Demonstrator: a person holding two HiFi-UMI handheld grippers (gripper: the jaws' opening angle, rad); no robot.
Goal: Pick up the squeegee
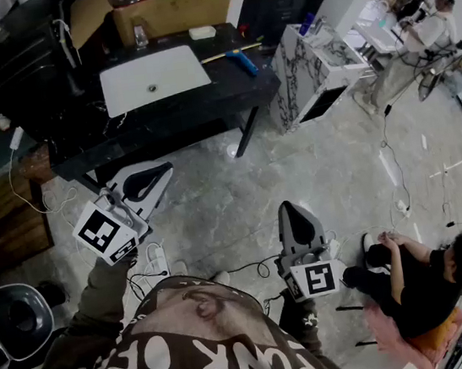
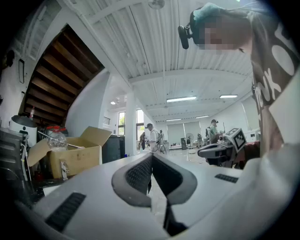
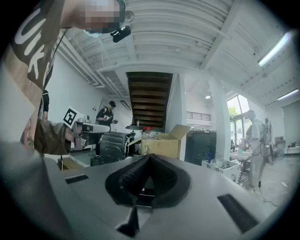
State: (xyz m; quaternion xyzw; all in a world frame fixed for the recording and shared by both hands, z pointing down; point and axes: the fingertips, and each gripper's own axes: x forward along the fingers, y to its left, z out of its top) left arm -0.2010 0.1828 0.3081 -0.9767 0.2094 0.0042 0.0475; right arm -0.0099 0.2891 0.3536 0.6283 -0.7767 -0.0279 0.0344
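Note:
The squeegee (image 1: 241,59), with a blue handle and a thin pale bar, lies on the right part of the black table (image 1: 227,96) at the far side of the room. Both grippers are held level over the floor, well short of the table. My left gripper (image 1: 160,174) points up-right toward the table's front edge, its jaws closed tip to tip with nothing between them. My right gripper (image 1: 294,211) is lower right, also shut and empty. In the left gripper view the left gripper (image 2: 151,158) shows its jaws together. The right gripper (image 3: 149,157) looks the same in its own view.
A white basin (image 1: 153,78) sits on the table left of the squeegee, with a cardboard box (image 1: 174,10) behind it. A marble-patterned cabinet (image 1: 311,74) stands right of the table. A person (image 1: 421,274) sits on the floor at lower right. Cables and a power strip (image 1: 158,258) lie near my feet.

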